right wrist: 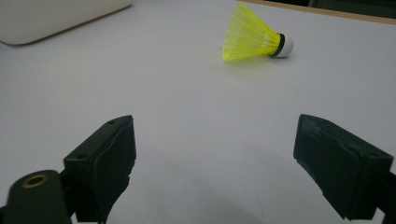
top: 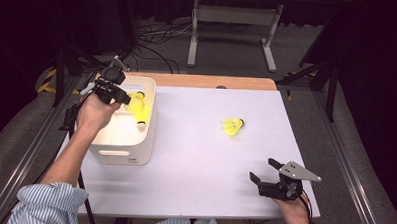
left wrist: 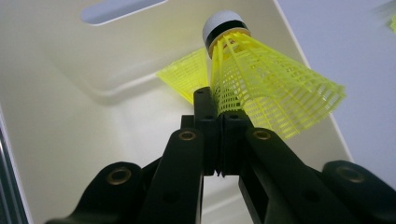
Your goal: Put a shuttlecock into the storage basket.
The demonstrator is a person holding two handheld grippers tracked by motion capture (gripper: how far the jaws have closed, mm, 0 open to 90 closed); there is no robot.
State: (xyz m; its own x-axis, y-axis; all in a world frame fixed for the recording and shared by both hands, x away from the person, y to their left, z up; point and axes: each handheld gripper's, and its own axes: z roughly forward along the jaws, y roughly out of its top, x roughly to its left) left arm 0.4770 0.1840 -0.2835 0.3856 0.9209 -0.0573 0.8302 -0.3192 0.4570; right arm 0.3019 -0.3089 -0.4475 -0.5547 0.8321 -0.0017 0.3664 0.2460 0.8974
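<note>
In the high view, the left claw (top: 128, 98) is in the upper left of the frame, over a white bin (top: 148, 140) that stands at the left side of the white worktop (top: 205, 157). The claw is closed on a yellow shuttlecock (top: 136, 104), which hangs inside the bin's opening. A second shuttlecock in the bin (top: 140, 121) lies just below it, near the right wall. A third one, the loose shuttlecock (top: 233, 126), lies on the worktop right of the middle, well apart from the bin. The right claw (top: 263, 170) is in the lower right of the frame, low over the worktop near its front edge, with its jaws wide apart and nothing between them.

In the left gripper view, the two black jaws meet in the middle of the frame and pinch the yellow skirt of the held shuttlecock (left wrist: 266, 88). Its white cap points to the top of the frame. Behind it, a part of another yellow skirt (left wrist: 187, 74) shows against the bin's inner wall (left wrist: 70, 93).

In the right gripper view, the jaws stand wide at the lower left and lower right. The loose shuttlecock (right wrist: 254, 35) lies on its side in the upper part of the frame, cap to the right. A corner of the bin (right wrist: 56, 14) is at the upper left.
</note>
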